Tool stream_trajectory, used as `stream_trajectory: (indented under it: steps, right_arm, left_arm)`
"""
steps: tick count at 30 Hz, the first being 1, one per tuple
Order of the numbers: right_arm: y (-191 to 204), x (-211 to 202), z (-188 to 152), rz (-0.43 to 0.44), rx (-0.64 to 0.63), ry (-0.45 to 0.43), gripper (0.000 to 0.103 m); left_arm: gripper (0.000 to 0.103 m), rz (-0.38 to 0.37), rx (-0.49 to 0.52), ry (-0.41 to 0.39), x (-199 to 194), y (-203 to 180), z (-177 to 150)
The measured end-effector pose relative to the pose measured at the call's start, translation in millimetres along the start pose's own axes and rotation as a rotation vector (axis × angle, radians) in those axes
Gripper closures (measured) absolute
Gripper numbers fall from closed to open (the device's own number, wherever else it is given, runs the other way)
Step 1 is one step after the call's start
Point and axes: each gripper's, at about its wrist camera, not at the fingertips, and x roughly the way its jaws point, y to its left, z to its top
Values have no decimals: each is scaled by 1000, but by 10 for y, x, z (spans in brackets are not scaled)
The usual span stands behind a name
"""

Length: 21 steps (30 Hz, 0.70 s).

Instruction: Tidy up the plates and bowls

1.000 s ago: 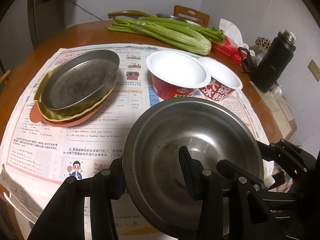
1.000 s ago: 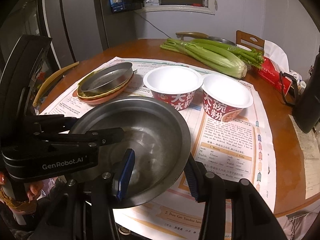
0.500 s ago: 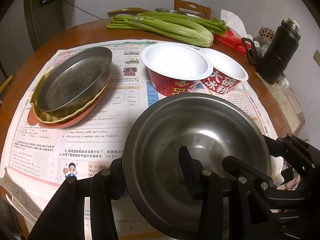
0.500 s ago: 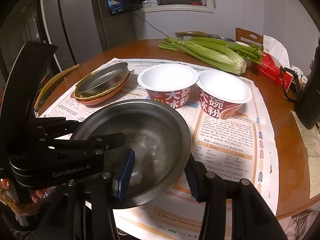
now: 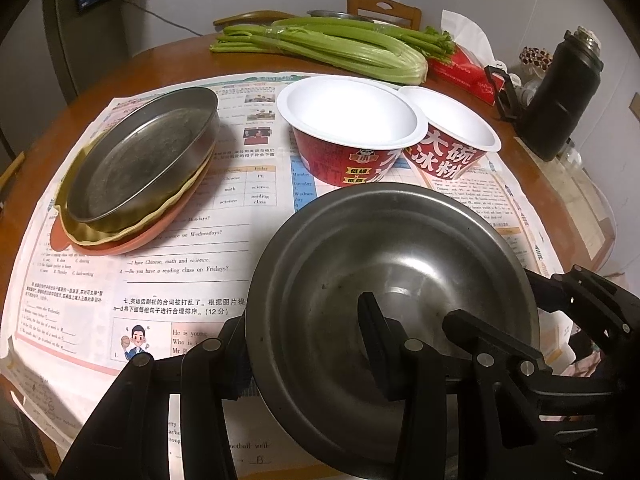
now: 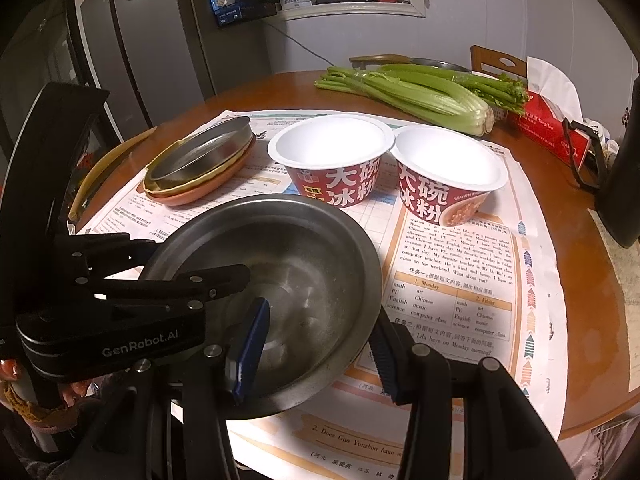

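Near table's front edge, steel bowl [image 5: 392, 280] pinched by both grippers, left [image 5: 304, 344] and right [image 6: 320, 344]; barely budged (lift pending?).

Dull scuffed metal bowl [image 5: 400, 264], glossy paper cups [image 6: 332, 160], printed newsprint [image 5: 180, 280].

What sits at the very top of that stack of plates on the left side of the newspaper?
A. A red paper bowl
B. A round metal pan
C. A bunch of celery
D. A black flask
B: a round metal pan rests on top, with a yellowish plate and an orange plate showing beneath it.
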Motion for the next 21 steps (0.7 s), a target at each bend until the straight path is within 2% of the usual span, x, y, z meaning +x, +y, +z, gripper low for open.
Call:
stream_trajectory:
  steps: [21]
  right_arm:
    - [-41,-40,2,24,20,-15,53]
  left_arm:
    - [55,-25,-23,-8,-28,43,4]
